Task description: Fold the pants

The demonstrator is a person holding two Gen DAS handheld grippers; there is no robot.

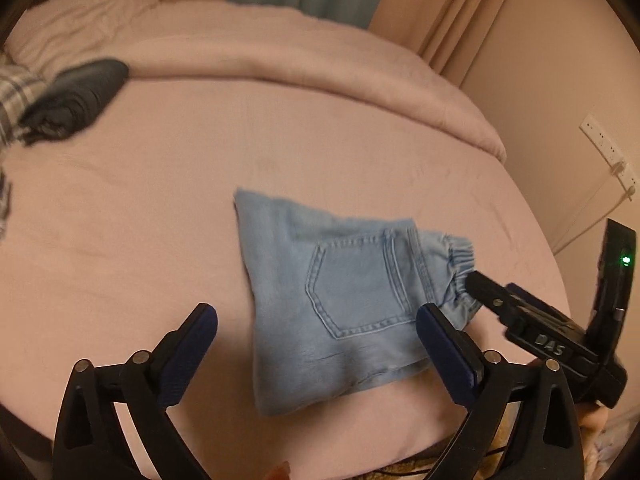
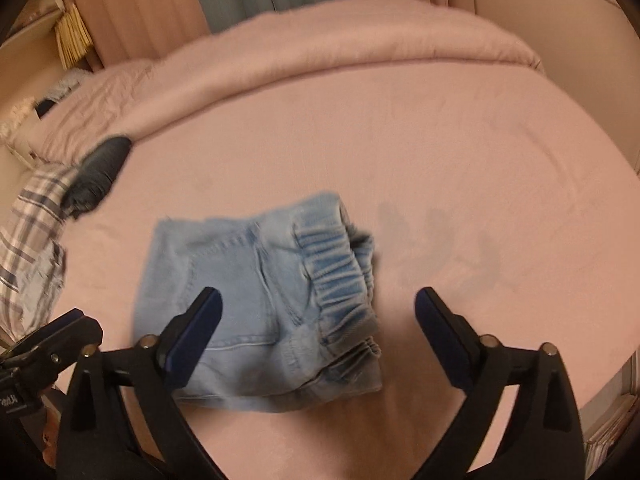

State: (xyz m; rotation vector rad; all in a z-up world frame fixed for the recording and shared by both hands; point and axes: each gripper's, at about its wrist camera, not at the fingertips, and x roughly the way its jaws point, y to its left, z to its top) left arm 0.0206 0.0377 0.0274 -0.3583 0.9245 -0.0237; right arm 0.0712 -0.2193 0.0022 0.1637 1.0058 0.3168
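Observation:
Light blue denim pants (image 1: 352,280) lie folded into a small packet on the pink bed sheet (image 1: 140,220), back pocket up and elastic waistband to the right. My left gripper (image 1: 317,314) hovers above the packet's near edge, open, with nothing between its fingers. In the right wrist view the same pants (image 2: 248,272) lie under my right gripper (image 2: 318,296), which is open and empty above the waistband end. The right gripper's body (image 1: 532,320) shows at the right of the left wrist view. The left one (image 2: 52,344) shows at the lower left of the right wrist view.
A dark folded garment (image 1: 76,96) and a plaid cloth (image 2: 32,240) lie at the bed's left side. A rolled pink duvet (image 2: 340,40) runs along the far edge, with curtains behind. A wall socket (image 1: 608,152) with a cable is at the right.

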